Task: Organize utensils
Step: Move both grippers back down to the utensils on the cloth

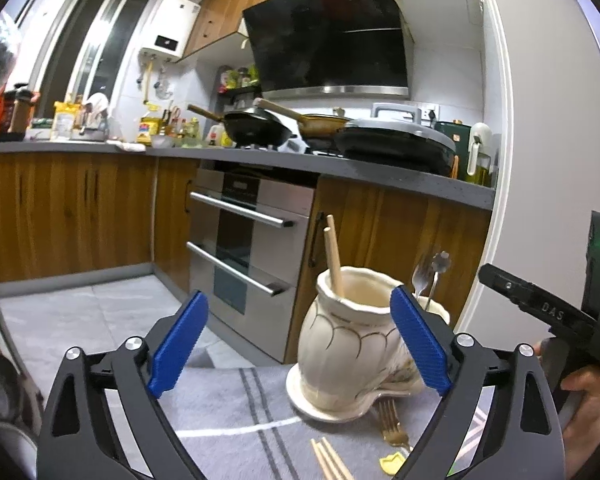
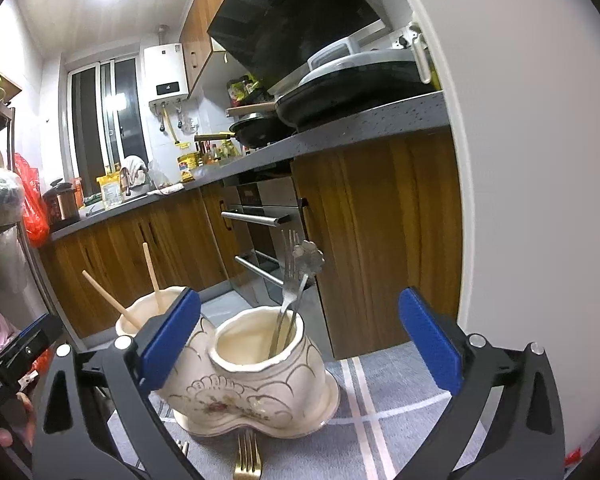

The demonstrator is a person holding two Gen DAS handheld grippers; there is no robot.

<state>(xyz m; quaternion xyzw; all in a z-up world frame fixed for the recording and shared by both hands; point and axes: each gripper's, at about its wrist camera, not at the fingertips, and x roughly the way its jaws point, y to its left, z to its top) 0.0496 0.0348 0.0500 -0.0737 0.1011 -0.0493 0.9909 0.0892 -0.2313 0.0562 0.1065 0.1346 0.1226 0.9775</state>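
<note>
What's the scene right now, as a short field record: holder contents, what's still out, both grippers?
holder: cream two-pot ceramic holder on a grey cloth
left pot: two chopsticks
right pot: silver fork and a flower-ended utensil
still out: gold fork in front of the holder; loose chopsticks on the cloth
left gripper: open, empty
right gripper: open, empty

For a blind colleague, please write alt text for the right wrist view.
A cream two-pot ceramic utensil holder stands on a grey cloth before the open, empty right tool. One pot holds a fork and spoon, the other chopsticks.
</note>
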